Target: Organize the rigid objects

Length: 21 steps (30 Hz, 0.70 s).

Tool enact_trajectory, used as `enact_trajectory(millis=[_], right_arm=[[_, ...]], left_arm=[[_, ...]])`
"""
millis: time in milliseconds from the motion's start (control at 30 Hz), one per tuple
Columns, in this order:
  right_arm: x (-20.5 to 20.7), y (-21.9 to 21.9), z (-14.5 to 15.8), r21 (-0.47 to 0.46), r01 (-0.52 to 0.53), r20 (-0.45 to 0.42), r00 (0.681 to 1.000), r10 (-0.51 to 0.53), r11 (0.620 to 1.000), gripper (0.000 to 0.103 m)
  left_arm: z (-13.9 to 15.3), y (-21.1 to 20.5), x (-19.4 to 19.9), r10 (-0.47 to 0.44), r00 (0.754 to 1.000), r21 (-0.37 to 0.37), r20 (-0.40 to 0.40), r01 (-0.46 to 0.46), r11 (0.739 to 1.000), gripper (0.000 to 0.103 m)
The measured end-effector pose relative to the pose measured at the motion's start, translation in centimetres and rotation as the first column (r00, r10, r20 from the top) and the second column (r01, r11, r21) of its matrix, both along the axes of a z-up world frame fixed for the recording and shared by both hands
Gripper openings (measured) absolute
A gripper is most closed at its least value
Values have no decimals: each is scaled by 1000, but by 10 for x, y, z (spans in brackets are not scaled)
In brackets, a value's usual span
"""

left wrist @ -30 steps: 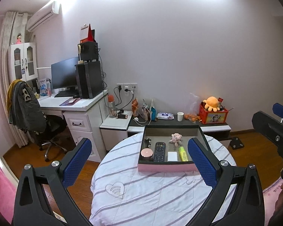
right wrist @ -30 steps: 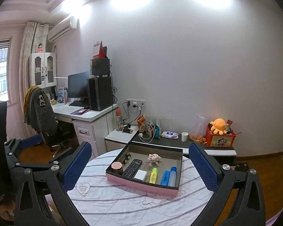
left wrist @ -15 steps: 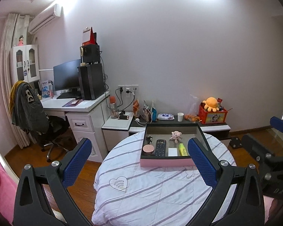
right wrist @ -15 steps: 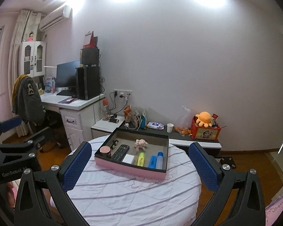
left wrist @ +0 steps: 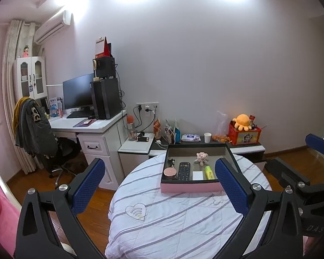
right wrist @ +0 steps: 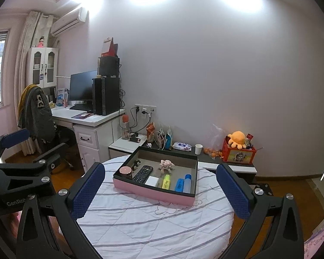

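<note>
Left wrist view: right finger pad (left wrist: 231,187) covers the right end of the pink tray (left wrist: 190,187); the blue items beside the yellow highlighter (left wrist: 209,169) are hidden there. Small dark object (left wrist: 170,163) in the tray's back left corner too small to identify. Right gripper (left wrist: 308,172) cut off by the frame edge. Right wrist view: left gripper (right wrist: 17,153) cut off at the left edge.

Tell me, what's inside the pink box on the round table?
Inside the pink box: a pink-lidded jar, black remote, white block, yellow highlighter, two blue items, a pink toy. The near wall hides their lower edges.
</note>
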State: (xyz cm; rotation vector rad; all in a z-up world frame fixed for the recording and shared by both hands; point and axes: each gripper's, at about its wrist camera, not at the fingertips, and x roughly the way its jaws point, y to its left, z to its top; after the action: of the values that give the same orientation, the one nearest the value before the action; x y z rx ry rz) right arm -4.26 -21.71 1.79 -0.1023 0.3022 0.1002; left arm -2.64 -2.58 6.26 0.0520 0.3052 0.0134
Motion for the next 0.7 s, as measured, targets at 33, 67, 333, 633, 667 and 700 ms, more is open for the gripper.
enact_trajectory(millis=[33,67,333,633,667,700], right_arm=[[-1,0,-1,4,-4,4,1000,4,1000,103],[-2,0,-1,7,-11,9,1000,11,1000,103],[1,2,-6,7,-24,3,1000,24,1000,103],[4,-3,-9,15,-12,-3,1000,12,1000,103],[3,-3,-9,14,-11,-4,1000,11,1000,103],[4,-4,-9,16,-11,-4,1000,11,1000,103]], left_arm=[[0,0,0,2,1000,2,0,-2,1000,103],[-1,-1,1,9,1000,8,0,-9,1000,103],[-7,-2,7,3,1000,7,-13,-2,1000,103],[-9,-7,9,-17,1000,10,-1,17,1000,103],[-9,-7,10,-21,1000,7,5,21,1000,103],[-9,-7,10,-23,1000,7,8,23,1000,103]])
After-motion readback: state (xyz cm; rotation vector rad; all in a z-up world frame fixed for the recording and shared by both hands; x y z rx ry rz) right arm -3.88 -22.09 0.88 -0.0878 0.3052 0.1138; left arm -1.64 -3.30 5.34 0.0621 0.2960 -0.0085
